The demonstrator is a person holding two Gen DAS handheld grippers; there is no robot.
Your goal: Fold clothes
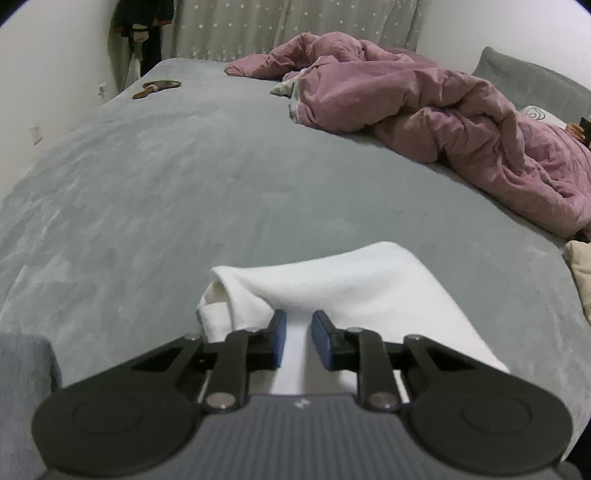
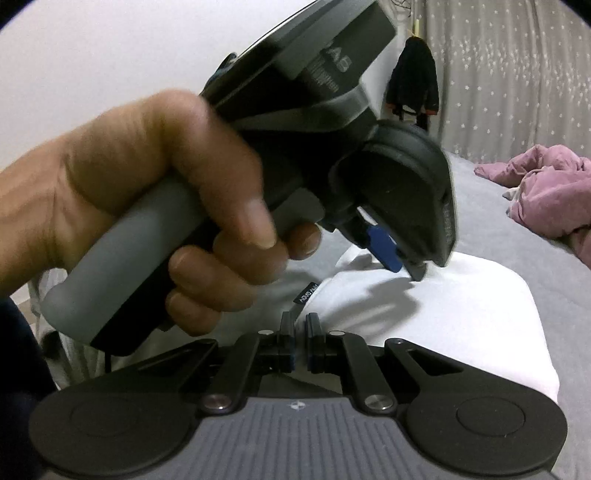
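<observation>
Grey bed (image 1: pixel 184 177) carries the white garment (image 1: pixel 351 280) at its near edge. Left gripper (image 1: pixel 298 332) jaws pinch a fold; right gripper (image 2: pixel 300 325) jaws sit nearly pressed together over cloth. The thin fold could slip free if tugged sideways.

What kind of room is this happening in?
Most likely a bedroom. A wide bed with a grey cover fills the view, a rumpled pink duvet lies bunched on it, and star-patterned curtains hang behind.
</observation>
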